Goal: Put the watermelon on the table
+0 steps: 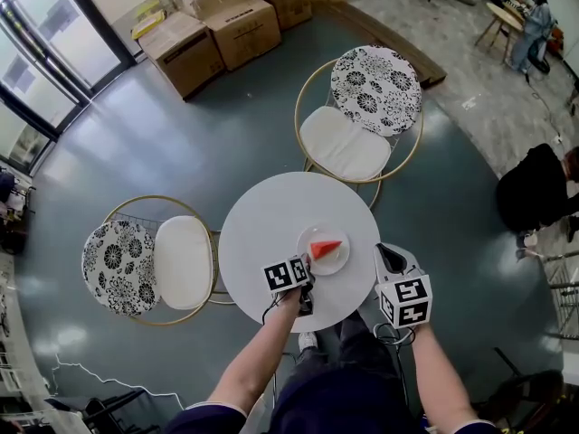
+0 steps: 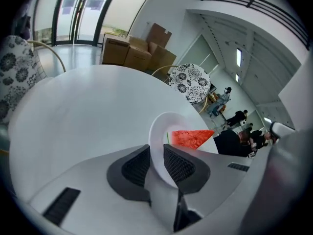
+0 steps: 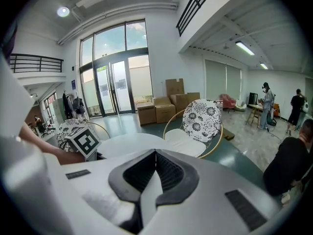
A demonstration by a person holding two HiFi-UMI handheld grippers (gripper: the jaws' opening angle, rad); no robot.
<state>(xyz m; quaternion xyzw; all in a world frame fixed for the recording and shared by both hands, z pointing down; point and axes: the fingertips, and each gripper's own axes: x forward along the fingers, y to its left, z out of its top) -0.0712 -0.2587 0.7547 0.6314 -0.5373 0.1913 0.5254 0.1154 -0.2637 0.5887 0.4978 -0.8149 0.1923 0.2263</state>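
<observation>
Watermelon slice [image 1: 324, 247] is sitting on a white plate [image 1: 331, 266] on the round white table [image 1: 262, 220], just right of center frame. Left gripper [image 2: 156, 155] has its jaws pinching the plate's near rim. Right gripper [image 3: 155, 153] is off the table's lower right edge, jaws pressed together, nothing between them.

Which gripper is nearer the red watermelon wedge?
Left. The left gripper grips the white plate's rim beside the red watermelon wedge; the right gripper hangs beyond the white table's edge.

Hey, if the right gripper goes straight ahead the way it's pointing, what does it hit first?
The right gripper would likely meet the chair beyond the table's edge; depth is unclear.
</observation>
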